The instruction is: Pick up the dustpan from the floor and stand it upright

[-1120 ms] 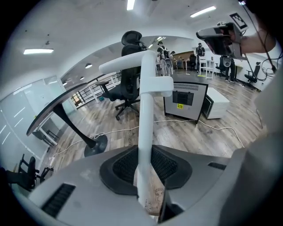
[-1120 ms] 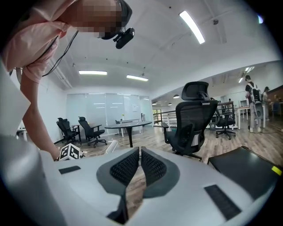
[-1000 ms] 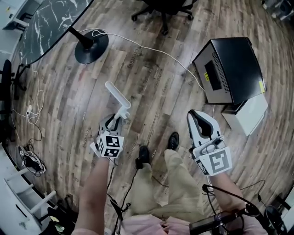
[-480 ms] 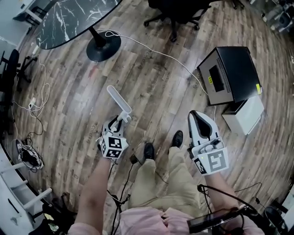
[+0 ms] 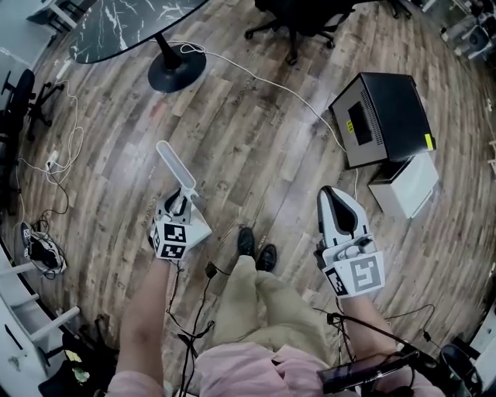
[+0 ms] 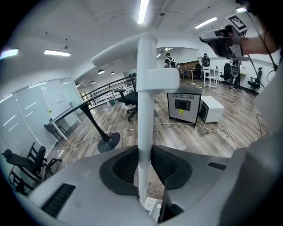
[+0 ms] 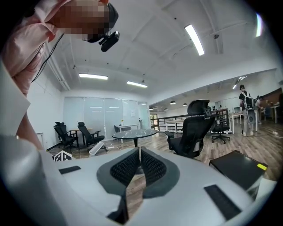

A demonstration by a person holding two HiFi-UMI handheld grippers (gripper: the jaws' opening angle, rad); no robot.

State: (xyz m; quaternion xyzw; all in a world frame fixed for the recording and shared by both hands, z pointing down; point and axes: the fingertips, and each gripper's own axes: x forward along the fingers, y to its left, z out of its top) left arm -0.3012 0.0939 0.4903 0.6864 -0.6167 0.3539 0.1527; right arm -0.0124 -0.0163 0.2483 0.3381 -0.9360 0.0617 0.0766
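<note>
Between the left gripper [image 6: 143, 165] jaws the clamped dustpan [image 6: 146, 97] handle may swivel, being thin; right gripper [image 7: 138, 164] jaws together, empty.

Grey-brown wood-plank floor [image 5: 256, 132] runs the whole room. Far left stands a round table with a dark marbled top [image 5: 116, 23] on a black pedestal foot [image 5: 177, 71]. Right of it, at the far edge, is a black office chair [image 5: 298, 19] on castors. Over on the right a black boxy cabinet [image 5: 384, 116] sits on the floor, a white box [image 5: 403, 186] just beside its near side. A white cable [image 5: 263, 81] snakes from the pedestal foot across to the cabinet, and thin cables [image 5: 54, 164] tangle at the left. Overhead there's a white ceiling with long strip lights [image 7: 194, 39]. Glass partitions [image 7: 101, 114] line the far wall, with more black chairs [image 7: 66, 132] in front.
</note>
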